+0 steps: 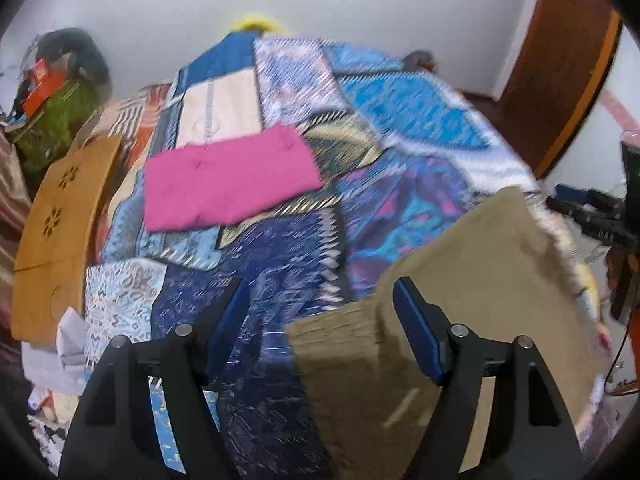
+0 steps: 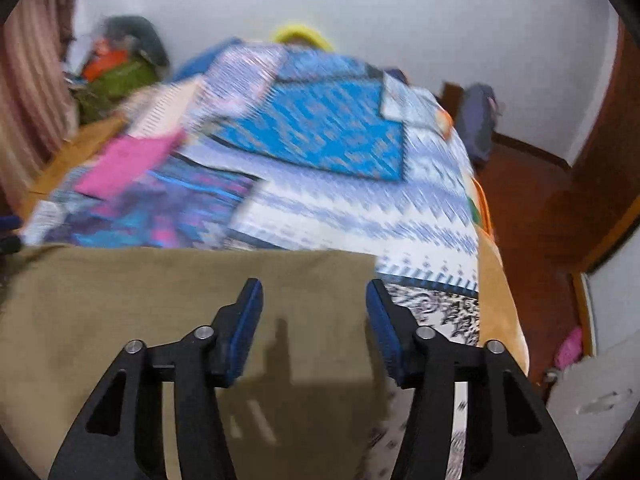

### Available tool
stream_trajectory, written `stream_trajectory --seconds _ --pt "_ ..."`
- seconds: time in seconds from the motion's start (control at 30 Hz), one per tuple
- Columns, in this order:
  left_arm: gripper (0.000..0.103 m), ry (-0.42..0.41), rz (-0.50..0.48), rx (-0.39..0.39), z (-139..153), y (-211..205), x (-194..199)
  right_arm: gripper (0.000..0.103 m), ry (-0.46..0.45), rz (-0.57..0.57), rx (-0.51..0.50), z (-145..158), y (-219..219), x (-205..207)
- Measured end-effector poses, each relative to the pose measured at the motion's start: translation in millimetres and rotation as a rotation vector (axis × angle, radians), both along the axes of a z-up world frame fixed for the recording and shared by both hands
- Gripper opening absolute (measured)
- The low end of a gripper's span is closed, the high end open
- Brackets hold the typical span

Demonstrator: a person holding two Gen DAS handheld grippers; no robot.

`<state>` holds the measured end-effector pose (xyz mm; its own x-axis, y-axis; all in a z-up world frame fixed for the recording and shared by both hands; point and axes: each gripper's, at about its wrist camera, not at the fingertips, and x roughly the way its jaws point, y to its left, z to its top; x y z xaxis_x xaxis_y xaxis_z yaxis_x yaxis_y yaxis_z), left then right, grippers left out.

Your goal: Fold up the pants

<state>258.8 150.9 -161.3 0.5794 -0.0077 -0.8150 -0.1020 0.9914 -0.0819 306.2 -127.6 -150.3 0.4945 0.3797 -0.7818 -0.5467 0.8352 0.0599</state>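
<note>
A bed fills both views, covered by a blue, white and purple patchwork quilt (image 1: 400,120), with a white wall behind its far end. Both pictures are smeared by motion blur, so fine detail is lost.

The olive-tan pants (image 2: 160,300) lie flat on the quilt at the bed's near end, toward its right edge. In the right wrist view their long axis runs left to right, straight across the gripper's line of sight, with a clean far edge and a squared far-right corner.

A folded pink cloth (image 1: 228,180) lies well apart from them, further up the bed toward its left edge, beside a tan wooden board (image 1: 56,232) at that side.

The right gripper (image 2: 314,312) hangs directly over the pants near their right end, jaws wide apart and holding nothing. The left gripper (image 1: 320,320) is also spread and empty; the pants' left end sits under its right finger, mostly to its right. Each gripper seems about equally near its own end.

Open quilt lies beyond the far edge, giving room to fold forward. The bed's right edge is close, with red-brown floor (image 2: 520,220) below.
</note>
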Motion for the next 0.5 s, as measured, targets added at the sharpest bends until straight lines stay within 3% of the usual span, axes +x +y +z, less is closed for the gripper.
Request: stream_trajectory --seconds 0.17,0.3,0.4,0.5 --pt "0.074 -0.007 -0.079 -0.098 9 -24 -1 0.063 0.042 0.118 0.117 25 38 -34" --pt "0.074 0.056 -0.098 -0.098 -13 -41 10 0.063 0.103 0.185 0.111 8 77 -45" --pt "0.074 0.126 -0.107 -0.052 -41 -47 18 0.063 0.182 0.230 0.072 -21 101 -53" --pt "0.074 0.126 -0.114 0.047 -52 -51 9 0.063 0.261 0.274 -0.026 -56 113 -65"
